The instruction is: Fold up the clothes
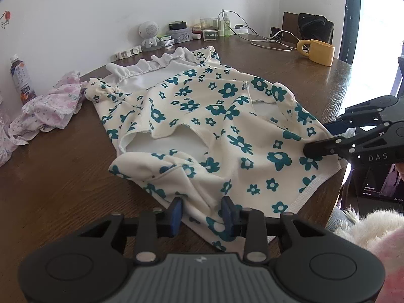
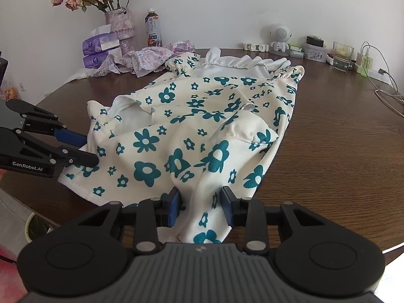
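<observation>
A cream garment with teal flowers [image 1: 217, 131] [image 2: 202, 116] and a white ruffled collar lies spread on the brown wooden table [image 1: 58, 176] [image 2: 341, 151]. Its near hem is bunched and lifted at both corners. My left gripper [image 1: 202, 214] holds a gathered fold of the hem between its blue pads; in the right wrist view it [image 2: 88, 149] comes in from the left edge. My right gripper [image 2: 200, 207] pinches the other hem corner, and the cloth hangs past its fingers. In the left wrist view it [image 1: 320, 139] enters from the right.
A crumpled pink floral garment [image 1: 50, 111] [image 2: 151, 58] lies beyond the collar, beside a drink bottle [image 1: 21, 78] [image 2: 153, 29]. A vase of flowers [image 2: 123, 30], tissue packs [image 2: 98, 50], a glass [image 2: 342, 55], a yellow mug [image 1: 318, 50] and cables [image 2: 388, 96] line the far side.
</observation>
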The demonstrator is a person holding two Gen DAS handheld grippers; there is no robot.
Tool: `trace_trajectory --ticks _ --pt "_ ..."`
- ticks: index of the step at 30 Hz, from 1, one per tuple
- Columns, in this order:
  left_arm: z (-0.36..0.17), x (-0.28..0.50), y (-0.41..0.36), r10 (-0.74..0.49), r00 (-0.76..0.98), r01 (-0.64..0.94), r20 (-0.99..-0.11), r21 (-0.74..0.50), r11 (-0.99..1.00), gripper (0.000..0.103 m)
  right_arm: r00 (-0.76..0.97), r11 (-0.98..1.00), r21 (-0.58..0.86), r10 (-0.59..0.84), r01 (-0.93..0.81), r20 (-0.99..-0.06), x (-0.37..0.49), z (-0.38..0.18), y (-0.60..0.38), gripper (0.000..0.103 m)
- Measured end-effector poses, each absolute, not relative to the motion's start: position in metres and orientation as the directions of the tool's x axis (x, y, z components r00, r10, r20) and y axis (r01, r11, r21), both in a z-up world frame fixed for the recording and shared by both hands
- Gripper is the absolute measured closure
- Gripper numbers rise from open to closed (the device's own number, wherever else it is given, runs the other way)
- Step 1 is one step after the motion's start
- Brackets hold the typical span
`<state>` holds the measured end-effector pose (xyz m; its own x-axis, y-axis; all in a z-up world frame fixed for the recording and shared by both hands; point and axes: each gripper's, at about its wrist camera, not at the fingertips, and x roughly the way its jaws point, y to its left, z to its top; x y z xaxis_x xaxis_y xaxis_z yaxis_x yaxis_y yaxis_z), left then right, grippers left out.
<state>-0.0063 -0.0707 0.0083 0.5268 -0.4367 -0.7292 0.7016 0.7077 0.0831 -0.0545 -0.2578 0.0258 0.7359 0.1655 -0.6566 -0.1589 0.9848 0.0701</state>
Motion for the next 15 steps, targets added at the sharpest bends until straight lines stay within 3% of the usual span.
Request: trace_trajectory --ticks 10,15 --pt "0.009 -0.008 -0.081 -0.462 0.490 0.742 -0.740 0.075 0.667 0.086 0.731 0.982 0.077 0.179 -0.171 -0.659 -0.051 0.027 -0.269 0.081" --pt "0.009 -0.006 -0.099 -0.474 0.462 0.770 -0.750 0.074 0.633 0.087 0.732 0.984 0.059 0.163 -0.166 -0.662 -0.048 0.029 -0.283 0.083"
